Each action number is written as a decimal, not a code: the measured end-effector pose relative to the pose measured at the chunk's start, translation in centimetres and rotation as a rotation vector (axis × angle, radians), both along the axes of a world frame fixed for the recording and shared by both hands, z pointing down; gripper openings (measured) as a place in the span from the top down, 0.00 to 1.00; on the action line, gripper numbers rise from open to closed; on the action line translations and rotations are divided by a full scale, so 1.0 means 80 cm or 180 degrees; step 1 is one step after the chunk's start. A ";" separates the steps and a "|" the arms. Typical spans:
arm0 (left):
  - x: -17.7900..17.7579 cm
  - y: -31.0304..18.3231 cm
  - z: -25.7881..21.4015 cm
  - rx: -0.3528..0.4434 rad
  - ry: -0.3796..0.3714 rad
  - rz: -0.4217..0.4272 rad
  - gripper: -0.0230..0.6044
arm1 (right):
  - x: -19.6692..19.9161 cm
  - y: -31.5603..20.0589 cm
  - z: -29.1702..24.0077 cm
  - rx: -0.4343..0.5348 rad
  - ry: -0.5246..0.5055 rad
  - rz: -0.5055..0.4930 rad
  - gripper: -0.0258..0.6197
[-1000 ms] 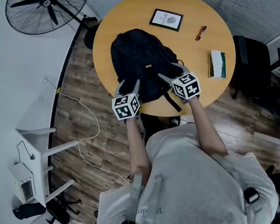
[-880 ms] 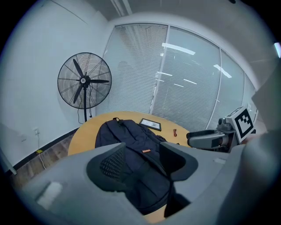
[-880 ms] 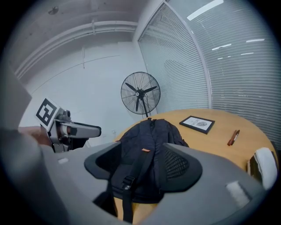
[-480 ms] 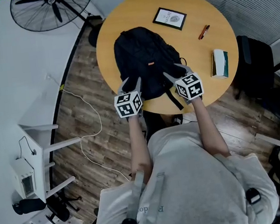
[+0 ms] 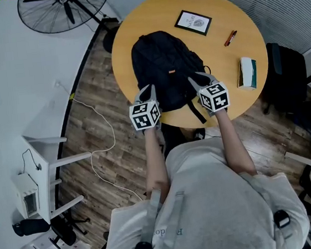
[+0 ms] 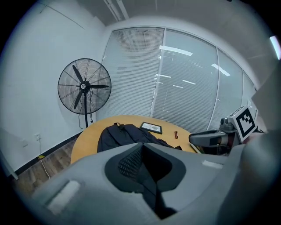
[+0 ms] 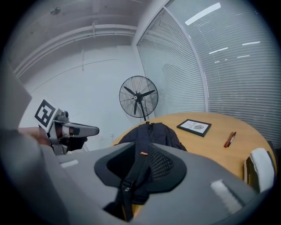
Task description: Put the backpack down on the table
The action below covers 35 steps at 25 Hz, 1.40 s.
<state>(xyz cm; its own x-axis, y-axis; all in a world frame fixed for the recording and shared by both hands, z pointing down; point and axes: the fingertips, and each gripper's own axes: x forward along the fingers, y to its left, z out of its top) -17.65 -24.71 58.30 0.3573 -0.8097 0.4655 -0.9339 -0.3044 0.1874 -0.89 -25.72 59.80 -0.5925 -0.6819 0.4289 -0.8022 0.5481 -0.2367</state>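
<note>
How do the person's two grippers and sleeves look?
The left gripper and right gripper are both grey, each with two tapering jaws, dark textured pads and a white cube of black square markers. The person wears a light grey short-sleeved T-shirt.

The backpack [image 5: 166, 69] blocks the way straight ahead of both the left gripper [image 5: 146, 90] and the right gripper [image 5: 198, 79]. Right of the right gripper the table [image 5: 221, 58] lies bare up to a box [image 5: 247, 73]; farther ahead stand a pen [image 5: 230, 38] and a picture frame [image 5: 193, 22]
</note>
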 end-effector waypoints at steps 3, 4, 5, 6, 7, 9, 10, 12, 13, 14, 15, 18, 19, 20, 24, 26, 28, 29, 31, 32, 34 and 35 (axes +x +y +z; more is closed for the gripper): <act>-0.002 0.000 0.000 0.0004 -0.0001 -0.0003 0.97 | 0.000 -0.001 -0.001 0.0007 -0.0010 0.0009 0.91; -0.002 0.000 0.001 -0.0003 -0.0006 -0.0003 0.97 | 0.001 -0.001 -0.001 0.0004 -0.0023 0.0012 0.96; -0.002 0.001 0.001 -0.0010 -0.0010 -0.0001 0.97 | 0.001 0.000 -0.001 -0.0003 -0.0037 0.0010 0.96; -0.001 0.002 0.002 -0.0013 -0.0012 0.0001 0.97 | 0.001 0.001 -0.001 -0.0008 -0.0039 0.0005 0.96; 0.000 0.003 0.001 -0.0011 -0.0013 -0.0004 0.97 | 0.001 0.002 -0.001 -0.0011 -0.0024 -0.0002 0.96; -0.002 0.003 -0.001 0.0020 -0.0013 -0.0055 0.97 | 0.002 0.002 0.000 -0.0007 0.0028 -0.0011 0.96; -0.005 0.002 -0.002 0.0043 -0.0012 -0.0098 0.97 | 0.002 0.002 0.000 -0.0004 0.0047 -0.0012 0.96; -0.010 0.001 -0.004 0.0067 -0.0002 -0.0159 0.97 | 0.003 0.001 -0.002 0.0006 0.0057 -0.0006 0.96; -0.011 0.000 -0.005 0.0067 0.0002 -0.0165 0.97 | 0.004 0.000 -0.004 0.0013 0.0056 0.0001 0.96; -0.011 0.000 -0.006 0.0064 0.0005 -0.0163 0.97 | 0.005 -0.001 -0.006 0.0021 0.0053 0.0008 0.96; -0.011 0.000 -0.006 0.0061 0.0007 -0.0160 0.97 | 0.006 -0.002 -0.008 0.0027 0.0050 0.0015 0.96; -0.010 0.002 -0.006 0.0060 0.0016 -0.0155 0.97 | 0.006 -0.002 -0.010 0.0037 0.0053 0.0016 0.96; -0.009 0.002 -0.005 0.0061 0.0019 -0.0151 0.97 | 0.006 -0.001 -0.010 0.0037 0.0056 0.0013 0.96; -0.008 0.003 -0.005 0.0062 0.0023 -0.0146 0.97 | 0.006 -0.001 -0.009 0.0034 0.0061 0.0009 0.96; -0.006 0.006 -0.005 0.0064 0.0037 -0.0143 0.97 | 0.006 0.003 -0.009 0.0025 0.0087 -0.0016 0.96; -0.006 0.008 -0.004 0.0056 0.0045 -0.0147 0.97 | 0.006 0.005 -0.008 0.0022 0.0092 -0.0027 0.96; -0.007 0.009 -0.002 0.0047 0.0049 -0.0150 0.97 | 0.006 0.006 -0.007 0.0016 0.0095 -0.0035 0.96; -0.007 0.010 -0.002 0.0044 0.0050 -0.0151 0.97 | 0.005 0.007 -0.007 0.0013 0.0096 -0.0040 0.96; -0.007 0.011 -0.002 0.0040 0.0052 -0.0153 0.97 | 0.004 0.007 -0.006 0.0009 0.0100 -0.0050 0.96; -0.008 0.011 -0.002 0.0038 0.0054 -0.0153 0.97 | 0.004 0.008 -0.007 0.0009 0.0103 -0.0055 0.96; -0.008 0.012 -0.002 0.0032 0.0057 -0.0150 0.97 | 0.003 0.010 -0.007 0.0004 0.0107 -0.0064 0.96; -0.007 0.013 -0.002 0.0027 0.0059 -0.0148 0.97 | 0.002 0.011 -0.007 0.0000 0.0109 -0.0068 0.96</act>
